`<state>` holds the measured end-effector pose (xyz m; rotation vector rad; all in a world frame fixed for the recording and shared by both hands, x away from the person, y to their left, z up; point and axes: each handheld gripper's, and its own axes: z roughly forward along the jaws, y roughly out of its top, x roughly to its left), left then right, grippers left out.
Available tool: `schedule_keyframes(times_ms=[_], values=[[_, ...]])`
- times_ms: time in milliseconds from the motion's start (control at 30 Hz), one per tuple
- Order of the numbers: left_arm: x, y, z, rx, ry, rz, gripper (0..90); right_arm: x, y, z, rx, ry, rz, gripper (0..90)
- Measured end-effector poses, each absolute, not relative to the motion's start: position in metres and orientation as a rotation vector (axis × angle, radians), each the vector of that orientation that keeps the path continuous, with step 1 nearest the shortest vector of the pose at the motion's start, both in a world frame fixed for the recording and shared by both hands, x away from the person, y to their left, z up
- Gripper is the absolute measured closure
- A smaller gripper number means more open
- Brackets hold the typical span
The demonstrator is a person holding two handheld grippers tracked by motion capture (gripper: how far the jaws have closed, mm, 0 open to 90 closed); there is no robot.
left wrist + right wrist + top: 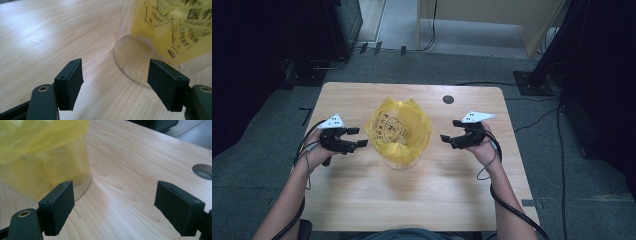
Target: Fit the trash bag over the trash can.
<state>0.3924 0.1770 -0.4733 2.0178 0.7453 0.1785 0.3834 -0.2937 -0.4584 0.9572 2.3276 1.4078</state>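
At mid-worktop, yellow bag (398, 127) lining clear container (401, 161); left gripper (357, 137) and right gripper (449, 131) flank it, both wide; I'd pinch opposite rim folds evenly.

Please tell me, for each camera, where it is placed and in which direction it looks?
High view: above the person's side, looking forward and down on the table; both forearms, left gripper, right gripper.
Left gripper view: on the left gripper, facing the clear bin with its yellow bag; open jaws.
Right gripper view: on the right gripper, facing bin and table; open jaws.
Shared: the bag, the table.
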Motion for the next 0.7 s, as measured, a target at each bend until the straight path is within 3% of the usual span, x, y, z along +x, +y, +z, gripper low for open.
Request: schedule_keyframes(times_ms=[700], values=[[0.389, 0.173, -0.501, 2.084, 0.777, 0.180, 27.9, 0.388, -0.302, -0.498, 1.011, 2.396, 1.283, 16.4]])
